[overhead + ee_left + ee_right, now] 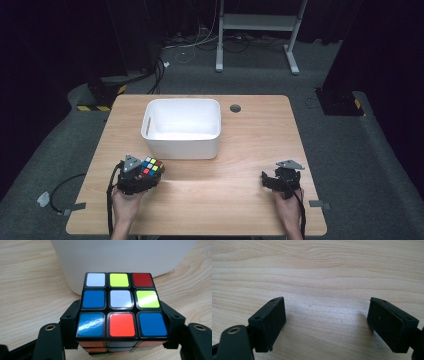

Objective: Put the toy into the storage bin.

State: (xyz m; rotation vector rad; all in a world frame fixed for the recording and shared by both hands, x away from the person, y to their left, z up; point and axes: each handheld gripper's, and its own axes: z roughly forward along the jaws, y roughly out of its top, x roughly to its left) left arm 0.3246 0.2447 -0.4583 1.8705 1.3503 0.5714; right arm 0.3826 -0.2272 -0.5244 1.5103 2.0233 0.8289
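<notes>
On table, near-left: left gripper [145, 175] w/ puzzle cube [152, 166] clamped betw its jaws, person's left hand [125, 202] behind it.
Left gripper, own view: left gripper [121, 322] jaws press cube's two sides; jaws closed onto it, no gap visible.
Cube: puzzle cube [121, 305] scrambled. Top face, far row white / yellow-green / red; mid row blue / white / yellow-green; near row blue / orange-red / blue. Front face below mostly hidden, some orange stickers show.
Cube position: near-left part of wooden table [250, 195], just in front of the tub's near-left corner. Cannot tell if cube touches tabletop or is lifted off it.
Tub: white plastic tub [182, 127], rectangular, slot handle on left wall, sits at table centre-left toward far edge. Interior looks bare white. In left gripper view its wall, white plastic tub [120, 257], rises right behind cube.
Right gripper: right gripper [272, 181] near-right on table, held by right hand [289, 207], grey three-cornered plate on top. Well apart from cube & tub.
Right gripper, own view: right gripper [327, 325] jaws spread wide, nothing betw them, just wood grain of wooden table [319, 272] below.
Table extras: round dark cable hole [235, 108] near far edge, right of tub.
Floor: grey carpet, cables [200, 42] & white desk frame [260, 30] beyond table, black-yellow striped tape [95, 107] at left.
</notes>
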